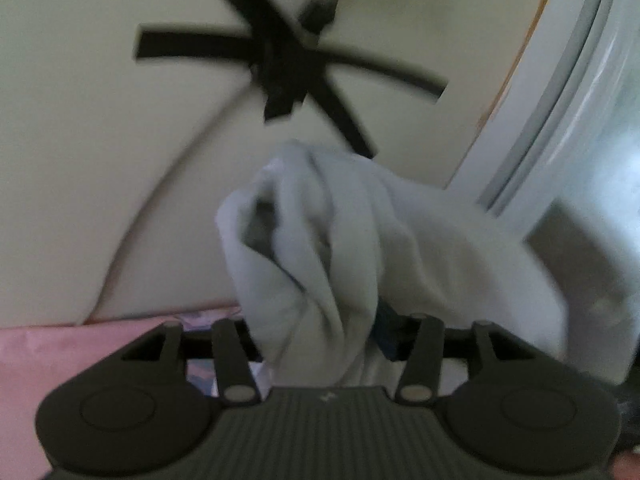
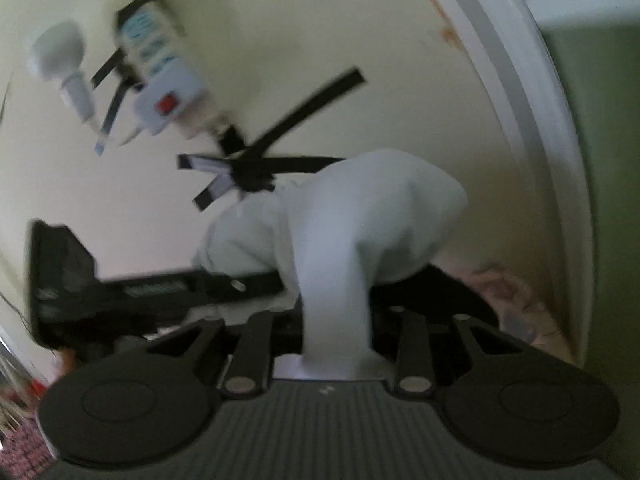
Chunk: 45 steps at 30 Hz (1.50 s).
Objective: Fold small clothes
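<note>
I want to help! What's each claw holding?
Left claw: shut on the white cloth.
Right claw: shut on the white cloth.

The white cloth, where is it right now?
The white cloth is lifted between both grippers: bunched in the left gripper in the left wrist view, draped from the right gripper below the black tape cross.

The cloth (image 1: pixel 320 240) was a small pale, whitish-grey garment, soft and plain, bunched into thick vertical folds with dark hollows between them. In the left wrist view it rose as a crumpled bundle, one part draping away to the right. In the right wrist view the cloth (image 2: pixel 344 232) stood up as a narrow stem, then spread into a rounded hump, with a lobe sagging left.
</note>
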{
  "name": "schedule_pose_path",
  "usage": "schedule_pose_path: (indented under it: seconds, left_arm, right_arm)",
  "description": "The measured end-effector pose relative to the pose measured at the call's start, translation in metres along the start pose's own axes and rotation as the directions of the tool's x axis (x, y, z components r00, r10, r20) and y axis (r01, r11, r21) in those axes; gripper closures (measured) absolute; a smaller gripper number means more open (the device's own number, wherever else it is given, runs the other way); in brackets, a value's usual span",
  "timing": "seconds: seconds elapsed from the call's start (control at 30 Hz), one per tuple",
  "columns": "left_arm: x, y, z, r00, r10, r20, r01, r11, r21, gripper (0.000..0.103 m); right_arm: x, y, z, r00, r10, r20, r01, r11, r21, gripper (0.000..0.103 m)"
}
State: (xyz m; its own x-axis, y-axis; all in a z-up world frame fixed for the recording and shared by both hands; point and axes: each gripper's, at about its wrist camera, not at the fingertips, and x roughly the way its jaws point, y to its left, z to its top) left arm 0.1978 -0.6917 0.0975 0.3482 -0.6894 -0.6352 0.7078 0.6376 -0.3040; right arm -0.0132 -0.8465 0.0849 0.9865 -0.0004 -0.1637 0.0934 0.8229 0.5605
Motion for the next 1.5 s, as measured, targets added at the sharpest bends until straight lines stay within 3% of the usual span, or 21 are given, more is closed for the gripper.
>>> schedule_pose_path:
  seconds: [0.07, 0.13, 0.23, 0.27, 0.33, 0.4, 0.53, 0.63, 0.77, 0.93, 1.07, 1.23, 1.5]
  left_arm:
    - [0.009, -0.006, -0.005, 0.998, 0.061, 0.021, -0.062, 0.996, 0.071, 0.052]
    - [0.014, -0.006, -0.005, 0.996, 0.087, 0.03, -0.09, 0.992, 0.084, 0.046]
    - [0.009, -0.006, -0.009, 0.984, 0.166, 0.065, -0.17, 0.984, 0.05, 0.014]
    - [0.005, -0.007, -0.011, 0.982, 0.17, 0.077, -0.174, 0.984, 0.047, 0.012]
    - [-0.009, -0.008, -0.018, 0.988, 0.127, 0.087, -0.132, 0.99, 0.059, 0.012]
    - [-0.025, -0.006, -0.025, 0.989, 0.104, 0.103, -0.111, 0.992, 0.057, 0.011]
    - [-0.063, -0.004, -0.053, 0.987, 0.096, 0.131, -0.106, 0.992, 0.072, 0.009]
    - [-0.086, -0.002, -0.085, 0.981, 0.121, 0.153, -0.138, 0.984, 0.11, 0.006]
    - [-0.114, 0.006, -0.132, 0.972, 0.185, 0.146, -0.208, 0.964, 0.167, 0.004]
    - [-0.138, 0.021, -0.208, 0.958, 0.267, 0.101, -0.284, 0.927, 0.246, 0.001]
    - [-0.154, 0.025, -0.248, 0.952, 0.297, 0.078, -0.307, 0.913, 0.269, 0.0]
    - [-0.171, 0.032, -0.268, 0.934, 0.346, 0.088, -0.357, 0.9, 0.252, 0.0]
    - [-0.188, 0.049, -0.277, 0.914, 0.393, 0.098, -0.405, 0.895, 0.187, 0.0]
  right_arm:
    - [0.008, -0.003, -0.004, 1.0, 0.002, 0.012, -0.002, 1.0, -0.011, 0.078]
    - [0.014, 0.003, -0.005, 1.0, -0.02, 0.019, 0.021, 0.999, -0.026, 0.078]
    - [0.012, 0.019, -0.005, 0.997, -0.064, 0.036, 0.066, 0.996, -0.066, 0.078]
    - [0.009, 0.023, -0.005, 0.997, -0.063, 0.046, 0.067, 0.995, -0.076, 0.076]
    - [0.002, 0.031, -0.007, 0.997, -0.033, 0.073, 0.039, 0.996, -0.085, 0.06]
    - [-0.017, 0.043, -0.012, 0.987, -0.064, 0.15, 0.082, 0.99, -0.114, 0.045]
    - [-0.057, 0.066, -0.028, 0.963, -0.099, 0.251, 0.147, 0.973, -0.178, 0.044]
    - [-0.084, 0.079, -0.051, 0.957, -0.096, 0.273, 0.152, 0.97, -0.191, 0.044]
    - [-0.106, 0.093, -0.102, 0.966, -0.093, 0.241, 0.142, 0.971, -0.194, 0.039]
    - [-0.114, 0.094, -0.176, 0.982, -0.108, 0.154, 0.12, 0.99, -0.07, 0.028]
    - [-0.12, 0.098, -0.215, 0.98, -0.13, 0.149, 0.127, 0.992, 0.029, 0.019]
    - [-0.129, 0.11, -0.248, 0.968, -0.192, 0.162, 0.179, 0.98, 0.091, 0.019]
    - [-0.126, 0.129, -0.272, 0.959, -0.243, 0.143, 0.24, 0.97, 0.034, 0.019]
